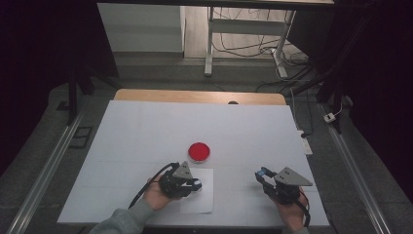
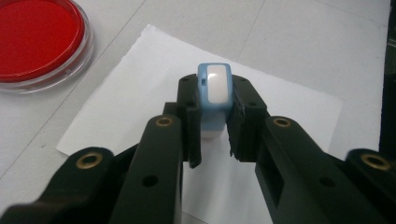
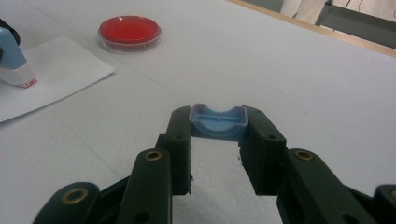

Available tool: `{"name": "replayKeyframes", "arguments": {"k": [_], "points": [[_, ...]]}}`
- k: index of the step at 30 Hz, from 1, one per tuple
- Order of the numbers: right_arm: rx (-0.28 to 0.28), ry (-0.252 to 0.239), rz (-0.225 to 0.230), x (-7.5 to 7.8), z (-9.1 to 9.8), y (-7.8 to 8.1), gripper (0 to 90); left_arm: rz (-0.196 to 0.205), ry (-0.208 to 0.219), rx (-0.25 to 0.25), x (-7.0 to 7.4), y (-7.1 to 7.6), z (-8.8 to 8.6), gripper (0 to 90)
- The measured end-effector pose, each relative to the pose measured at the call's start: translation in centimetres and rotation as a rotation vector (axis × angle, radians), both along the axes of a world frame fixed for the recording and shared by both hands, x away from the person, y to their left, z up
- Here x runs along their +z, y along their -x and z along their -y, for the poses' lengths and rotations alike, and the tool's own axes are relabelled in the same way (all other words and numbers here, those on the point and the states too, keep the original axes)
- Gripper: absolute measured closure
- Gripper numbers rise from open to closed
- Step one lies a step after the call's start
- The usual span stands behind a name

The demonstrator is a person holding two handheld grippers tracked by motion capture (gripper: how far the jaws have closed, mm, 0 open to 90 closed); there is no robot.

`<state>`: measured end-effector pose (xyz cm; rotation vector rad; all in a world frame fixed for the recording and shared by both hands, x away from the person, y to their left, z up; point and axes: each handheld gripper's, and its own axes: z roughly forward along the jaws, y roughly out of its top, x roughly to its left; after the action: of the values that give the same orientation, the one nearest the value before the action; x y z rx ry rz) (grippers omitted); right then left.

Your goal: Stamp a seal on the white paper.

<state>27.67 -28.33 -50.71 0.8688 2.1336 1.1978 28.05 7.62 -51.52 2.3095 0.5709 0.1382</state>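
Observation:
My left gripper is shut on a small blue-and-white stamp and holds it upright over a white sheet of paper. In the right gripper view the stamp has a red lower edge resting on the paper. My right gripper is shut on a shallow blue cap, just above the table at the right. A round red dish sits beyond the paper.
The table has a white cover, with a bare wooden strip at its far edge. Beyond it stand a white desk frame and floor cables. A power strip lies off the right edge.

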Motion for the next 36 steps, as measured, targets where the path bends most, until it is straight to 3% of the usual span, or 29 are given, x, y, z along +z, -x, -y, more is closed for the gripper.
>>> {"name": "replayKeyframes", "arguments": {"k": [11, 36], "points": [[-0.010, -0.001, 0.003, 0.1, 0.1, 0.0, 64.9, 0.003, 0.128, 0.029, 1.1, -0.3, -1.0, 75.9], [-0.007, 0.001, 0.003, 0.1, 0.1, 0.0, 64.9, -0.012, 0.285, 0.107, 4.0, -0.6, -3.7, 75.7]]}}
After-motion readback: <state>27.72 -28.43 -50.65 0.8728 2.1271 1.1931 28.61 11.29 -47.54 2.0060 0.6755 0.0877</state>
